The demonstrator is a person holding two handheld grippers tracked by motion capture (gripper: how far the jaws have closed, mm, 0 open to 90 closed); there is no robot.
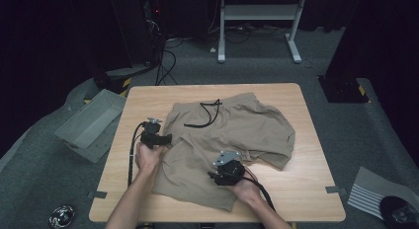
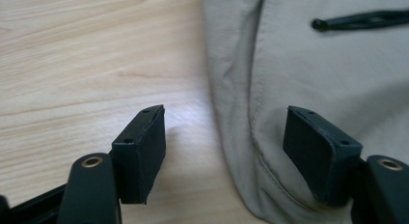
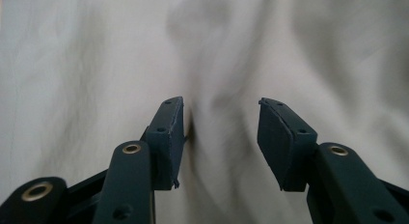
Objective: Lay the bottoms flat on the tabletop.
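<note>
Khaki woven-cloth shorts lie flat mid-table on the pale wood-grain tabletop, black drawstring toward twelve o'clock. They look light, limp and creased, best pinched at a stitched hem or side seam. The left gripper, jaws spread, straddles the nine o'clock edge; the right gripper hovers released over the six o'clock leg.

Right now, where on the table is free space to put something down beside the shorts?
The table is bare along its right edge beside the shorts, and in a strip along the far edge behind the waistband. The near right corner is free too. The left side is crowded: the left claw sits at the shorts' edge there.
</note>
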